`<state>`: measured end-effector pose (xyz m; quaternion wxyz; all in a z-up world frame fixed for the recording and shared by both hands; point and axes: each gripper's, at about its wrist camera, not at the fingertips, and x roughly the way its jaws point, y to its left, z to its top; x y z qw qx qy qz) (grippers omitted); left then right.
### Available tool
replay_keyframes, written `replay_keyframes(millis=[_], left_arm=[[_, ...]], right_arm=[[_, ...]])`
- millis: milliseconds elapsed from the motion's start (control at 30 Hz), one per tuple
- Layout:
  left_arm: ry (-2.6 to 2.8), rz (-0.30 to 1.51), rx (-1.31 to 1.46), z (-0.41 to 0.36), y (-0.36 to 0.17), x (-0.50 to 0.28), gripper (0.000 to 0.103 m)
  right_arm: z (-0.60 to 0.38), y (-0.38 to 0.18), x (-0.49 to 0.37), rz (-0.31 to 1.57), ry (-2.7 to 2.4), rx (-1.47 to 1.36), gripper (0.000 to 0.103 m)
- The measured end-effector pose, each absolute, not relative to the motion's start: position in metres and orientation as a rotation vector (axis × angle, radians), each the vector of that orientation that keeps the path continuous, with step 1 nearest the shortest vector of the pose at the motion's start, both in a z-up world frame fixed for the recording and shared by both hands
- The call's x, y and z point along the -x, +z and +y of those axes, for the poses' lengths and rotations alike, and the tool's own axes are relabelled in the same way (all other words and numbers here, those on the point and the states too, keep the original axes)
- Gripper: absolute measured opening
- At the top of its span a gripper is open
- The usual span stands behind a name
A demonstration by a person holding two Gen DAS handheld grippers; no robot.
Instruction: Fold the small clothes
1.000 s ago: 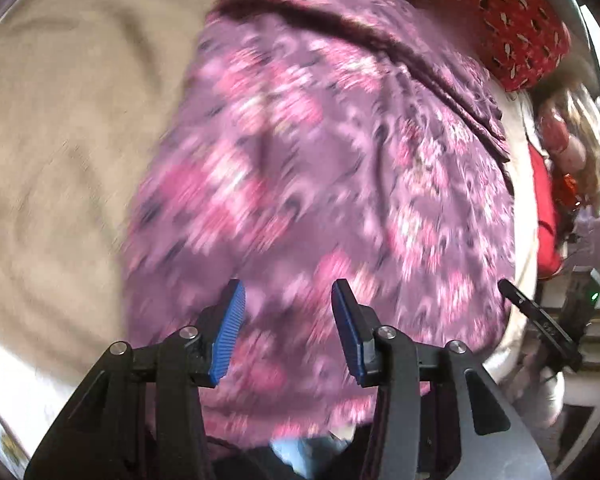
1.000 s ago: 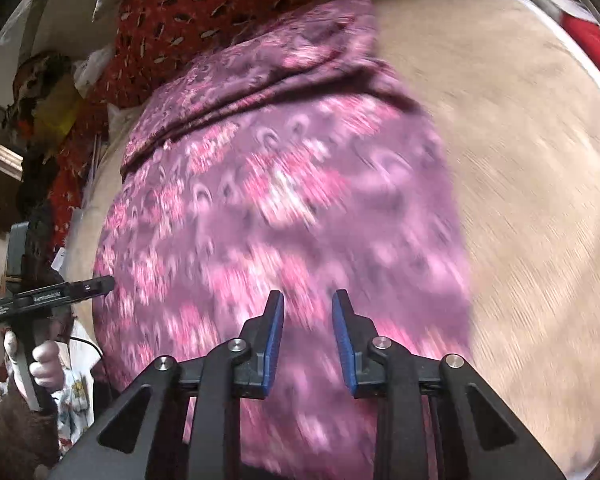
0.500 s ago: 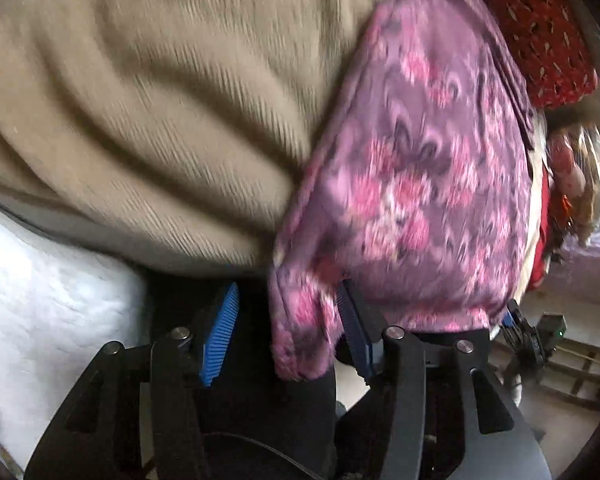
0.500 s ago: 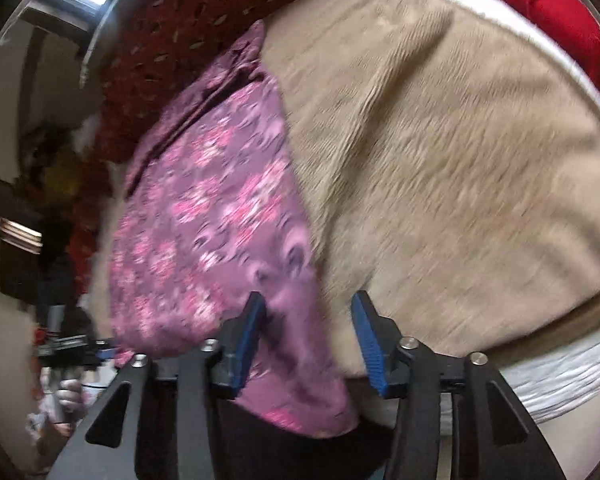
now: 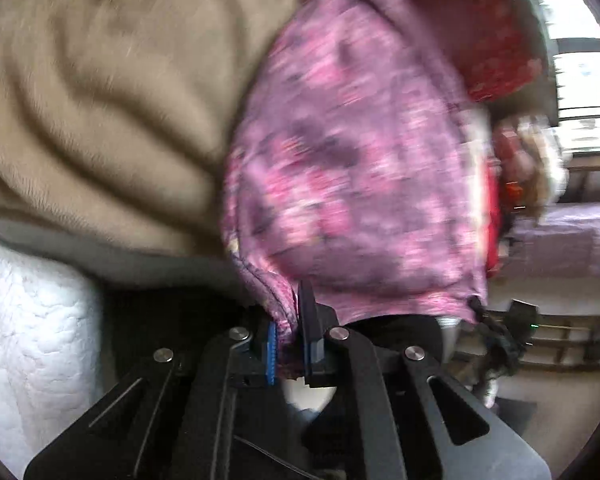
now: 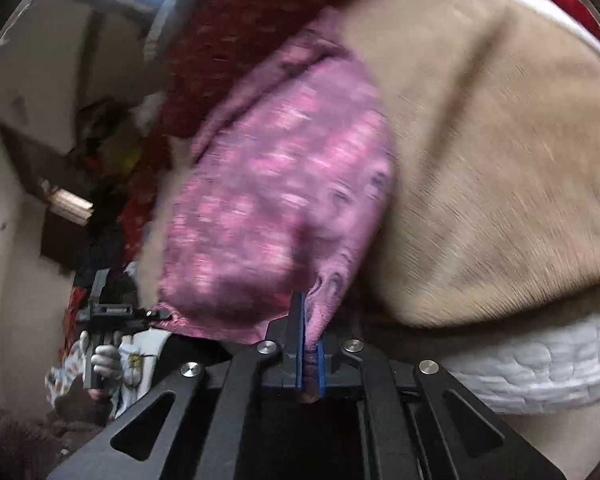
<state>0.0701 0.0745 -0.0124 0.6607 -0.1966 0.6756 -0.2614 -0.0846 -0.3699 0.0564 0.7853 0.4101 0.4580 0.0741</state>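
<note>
A purple garment with pink flowers (image 5: 348, 168) lies on the tan blanket (image 5: 100, 112) and hangs over the near edge of the bed. My left gripper (image 5: 288, 330) is closing its jaws and pinches the garment's near left hem corner between the blue pads. At the opposite near corner of the garment (image 6: 276, 208), my right gripper (image 6: 309, 344) is closing too, with a fold of cloth squeezed between its pads. Each wrist view also catches the other gripper at the far corner, the right gripper (image 5: 516, 316) and the left gripper (image 6: 112, 312) in a gloved hand (image 6: 104, 360).
A white quilted mattress (image 5: 24, 332) shows under the blanket's edge. A red patterned cloth (image 5: 496, 40) lies at the far end of the bed (image 6: 236, 32). Cluttered things and a bed with a purple cover (image 5: 564, 240) stand beyond the bed's side.
Both grippers pulled back from over the garment to its near edge, took a hem corner between open jaws, then closed on it. The hem now lifts off the bed edge.
</note>
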Motion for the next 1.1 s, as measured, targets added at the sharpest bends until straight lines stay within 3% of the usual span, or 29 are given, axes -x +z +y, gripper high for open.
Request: replay_keyframes(millis=[267,467,767,1100], left_arm=[[-0.665,1.367,0.556,0.07,0.046,-0.114,0.007],[-0.592,1.294,0.617,0.064,0.06,-0.171,0.007],[-0.474,1.271,0.741,0.045,0.063,-0.281,0.007],[-0.39,1.252,0.738,-0.013,0.032,-0.406,0.007]], right_arm=[[-0.388,0.099,0.039,0.769,0.245,-0.958,0.004],[-0.418,0.104,-0.005,0.685,0.235,-1.021,0.004],[-0.477,0.068,-0.099,0.659,0.164,-1.112,0.004],[-0.536,0.015,-0.214,0.586,0.092,-1.249,0.004]])
